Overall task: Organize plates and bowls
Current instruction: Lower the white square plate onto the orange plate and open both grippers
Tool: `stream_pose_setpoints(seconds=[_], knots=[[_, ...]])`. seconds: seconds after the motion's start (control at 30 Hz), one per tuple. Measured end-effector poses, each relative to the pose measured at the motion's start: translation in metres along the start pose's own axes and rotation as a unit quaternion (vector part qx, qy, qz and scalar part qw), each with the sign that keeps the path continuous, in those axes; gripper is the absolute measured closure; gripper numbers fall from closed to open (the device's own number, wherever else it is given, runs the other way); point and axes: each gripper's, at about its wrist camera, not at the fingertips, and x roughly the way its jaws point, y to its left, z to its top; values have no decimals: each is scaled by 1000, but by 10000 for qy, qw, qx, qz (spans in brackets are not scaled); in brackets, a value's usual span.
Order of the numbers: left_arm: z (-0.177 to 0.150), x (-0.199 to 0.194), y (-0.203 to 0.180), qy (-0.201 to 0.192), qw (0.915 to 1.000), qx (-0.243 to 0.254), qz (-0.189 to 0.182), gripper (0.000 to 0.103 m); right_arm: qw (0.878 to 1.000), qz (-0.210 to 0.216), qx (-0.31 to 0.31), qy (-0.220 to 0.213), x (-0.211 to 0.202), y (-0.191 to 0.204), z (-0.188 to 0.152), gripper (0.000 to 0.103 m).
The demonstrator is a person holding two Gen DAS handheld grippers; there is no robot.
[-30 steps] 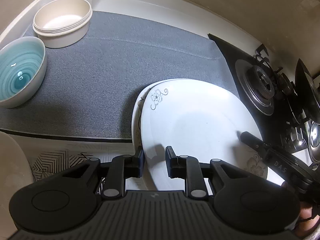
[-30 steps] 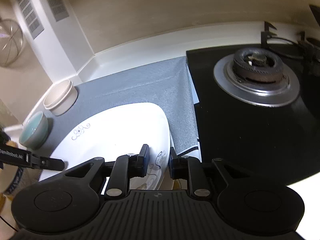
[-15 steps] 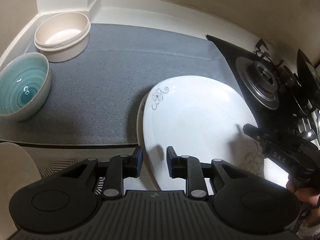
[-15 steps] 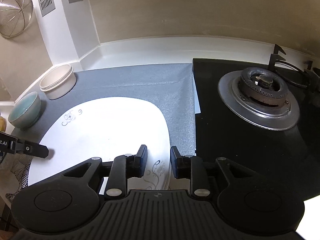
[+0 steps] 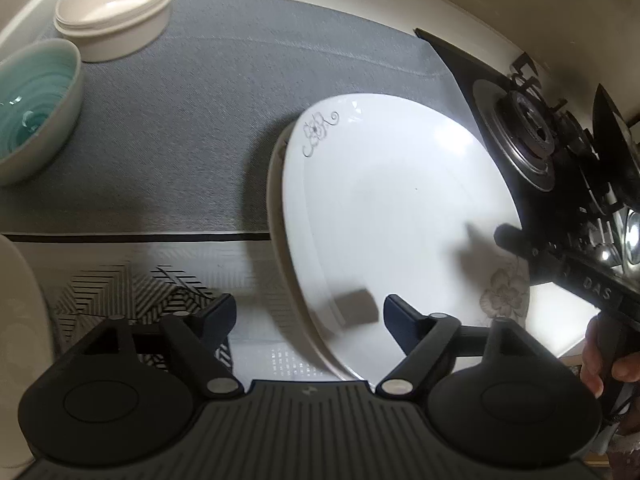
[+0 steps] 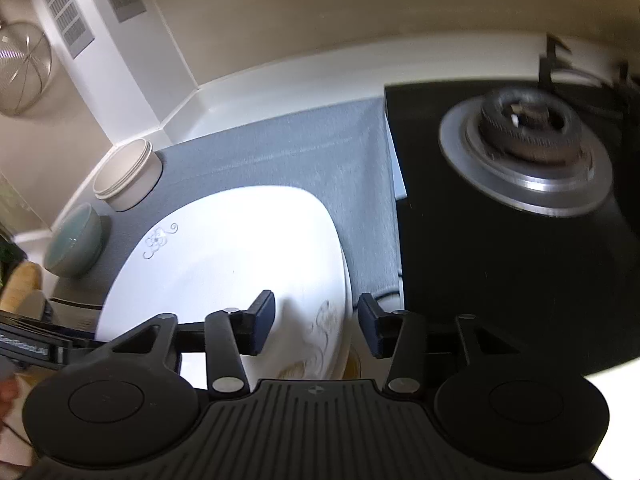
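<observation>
Both hand-held grippers are open, and the plates lie stacked on the surface.

The left hand-held gripper [image 5: 308, 312] and right hand-held gripper [image 6: 316, 324] hold nothing; each spreads its fingers over a rim of the top plate [image 5: 392, 208]. I think stacking is done. Next come the blue bowl [image 5: 28, 112] and cream bowl [image 5: 116, 12], across the open grey mat [image 5: 192, 120]. The plates hang over the mat's front edge, near the stove [image 6: 520, 240].

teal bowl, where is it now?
Left wrist view, far left: the teal bowl sits on the grey mat, just in front of the cream bowl.
</observation>
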Motion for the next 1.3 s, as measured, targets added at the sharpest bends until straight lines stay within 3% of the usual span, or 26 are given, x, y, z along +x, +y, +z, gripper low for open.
stream_pose_setpoints(seconds=[0.13,0.3,0.37,0.4,0.5,0.6,0.83,1.3], knots=[[4,7,4,54,9996,-219,-170,10,9986,240,268,381,-1,-10,-3,47],[8,9,4,31,9991,-344,-238,10,9914,743,612,889,6,-14,-11,44],[10,8,3,28,9988,-374,-316,22,9892,845,658,997,11,-11,-14,44],[11,8,2,68,9985,-352,-425,38,9889,851,685,1012,13,-10,-16,44],[12,7,2,58,9988,-432,-242,45,9892,809,626,1047,15,-8,-17,56],[17,6,13,30,9975,-666,-214,51,9865,907,780,1117,16,-14,-15,61],[38,7,25,-86,9947,-1024,-78,52,9866,1004,686,1091,29,-7,-3,61],[129,28,37,-451,9901,-1276,370,51,9902,934,714,757,89,-2,61,61]])
